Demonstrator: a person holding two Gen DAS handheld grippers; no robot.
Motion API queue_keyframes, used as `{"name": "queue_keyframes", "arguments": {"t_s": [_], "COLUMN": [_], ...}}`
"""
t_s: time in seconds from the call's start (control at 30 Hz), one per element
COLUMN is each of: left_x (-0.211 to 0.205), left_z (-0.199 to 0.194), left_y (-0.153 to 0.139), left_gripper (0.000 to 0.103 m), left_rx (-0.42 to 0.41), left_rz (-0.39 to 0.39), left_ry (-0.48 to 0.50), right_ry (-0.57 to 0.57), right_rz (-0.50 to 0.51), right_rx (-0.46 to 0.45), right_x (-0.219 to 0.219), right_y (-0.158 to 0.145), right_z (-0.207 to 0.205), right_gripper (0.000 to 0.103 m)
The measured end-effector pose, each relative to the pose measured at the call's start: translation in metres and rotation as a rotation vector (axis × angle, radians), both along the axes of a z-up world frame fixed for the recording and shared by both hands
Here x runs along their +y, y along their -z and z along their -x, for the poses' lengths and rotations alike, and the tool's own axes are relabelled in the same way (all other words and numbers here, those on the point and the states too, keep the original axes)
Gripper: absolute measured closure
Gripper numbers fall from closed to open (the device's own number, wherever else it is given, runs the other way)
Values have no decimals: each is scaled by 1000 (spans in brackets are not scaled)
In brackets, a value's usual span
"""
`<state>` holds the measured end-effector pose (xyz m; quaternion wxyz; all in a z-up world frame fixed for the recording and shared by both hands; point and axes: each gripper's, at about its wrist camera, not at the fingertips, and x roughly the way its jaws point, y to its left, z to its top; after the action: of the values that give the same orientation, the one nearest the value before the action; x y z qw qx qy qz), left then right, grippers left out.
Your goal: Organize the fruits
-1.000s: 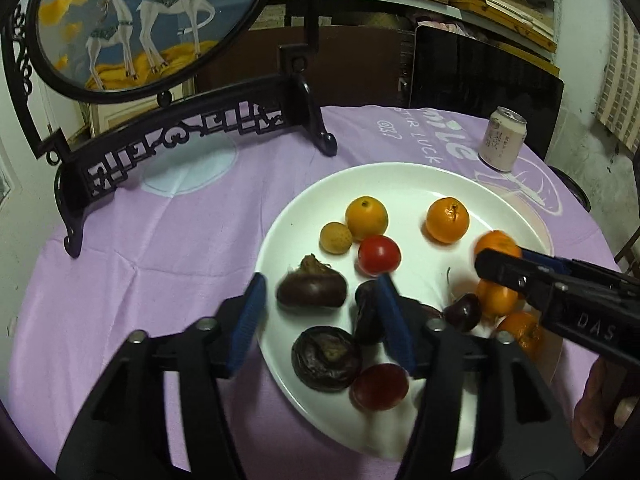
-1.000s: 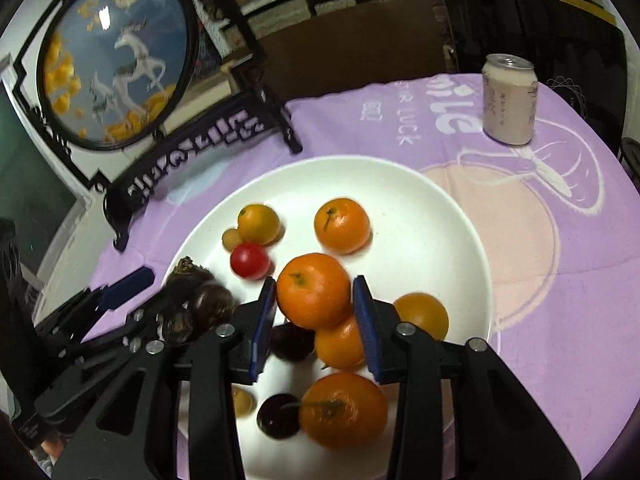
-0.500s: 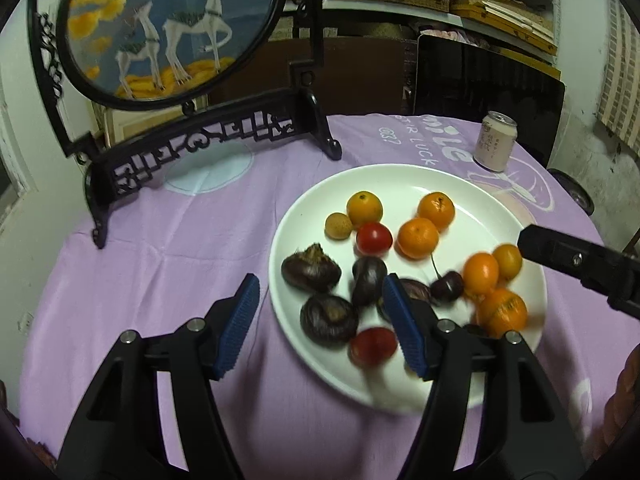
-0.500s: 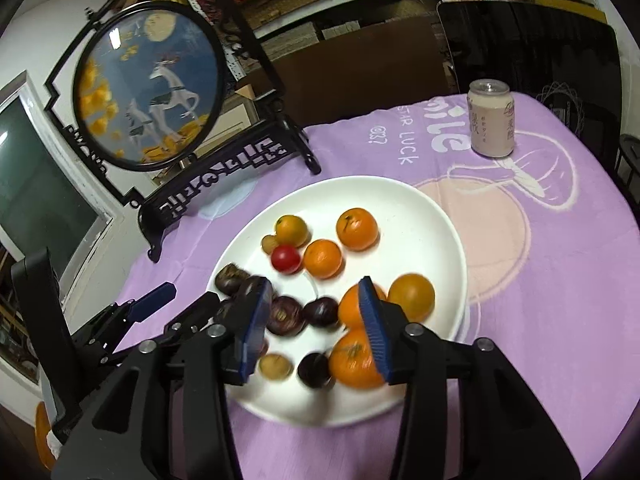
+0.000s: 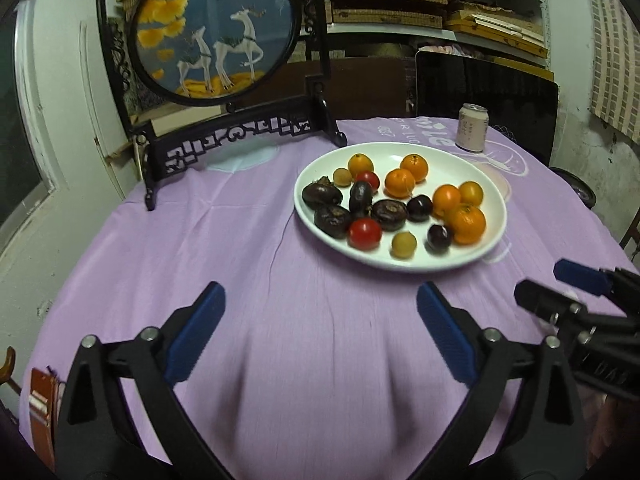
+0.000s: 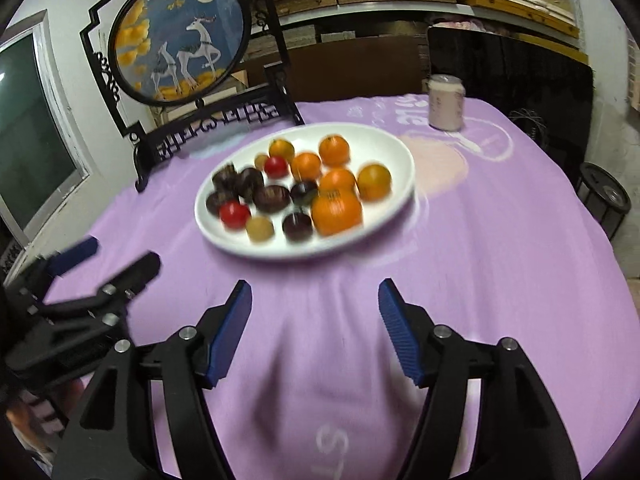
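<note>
Both my left gripper point(image 5: 318, 330) and right gripper point(image 6: 314, 330) are opening with nothing between them, the fruit plate point(image 5: 400, 262) lying well ahead.

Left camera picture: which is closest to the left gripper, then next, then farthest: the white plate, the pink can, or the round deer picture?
1. White plate, just ahead of the left gripper, slightly right.
2. Pink can, far right, beyond the plate.
3. Round deer picture, far left; about level with the can, a close call.

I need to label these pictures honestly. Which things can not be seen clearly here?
- Print on the can: too small in the left wrist view, blurred in the right.
- Fruits on the plate: motion-blurred in the right wrist view.
- Lettering on the purple cloth: distant, partly behind the can.
</note>
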<state>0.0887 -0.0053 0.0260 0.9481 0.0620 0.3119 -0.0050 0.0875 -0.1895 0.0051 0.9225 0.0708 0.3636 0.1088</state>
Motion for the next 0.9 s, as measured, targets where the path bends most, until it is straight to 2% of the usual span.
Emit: {"name": "queue_keyframes", "arguments": {"t_s": [0.2,0.43,0.57,0.9], "left_x": [-8,-12,-12,-12], "left_z": [14,14,16,18], "left_y": [1,0,-2,-2], "left_gripper": [2,2,2,2], "left_rx": [3,40,36,41], "left_rz": [-33,11,28,15], "left_ry": [50,96,96,75], "right_ry": [5,33,37,35], "right_rz": [1,-76,-90,-97], "right_rx": [17,46,55,47], "right_x": [0,-15,-16,-17], "right_y": [4,1,0,-2], "right_z": [13,11,11,12], "right_gripper": [36,36,36,36]}}
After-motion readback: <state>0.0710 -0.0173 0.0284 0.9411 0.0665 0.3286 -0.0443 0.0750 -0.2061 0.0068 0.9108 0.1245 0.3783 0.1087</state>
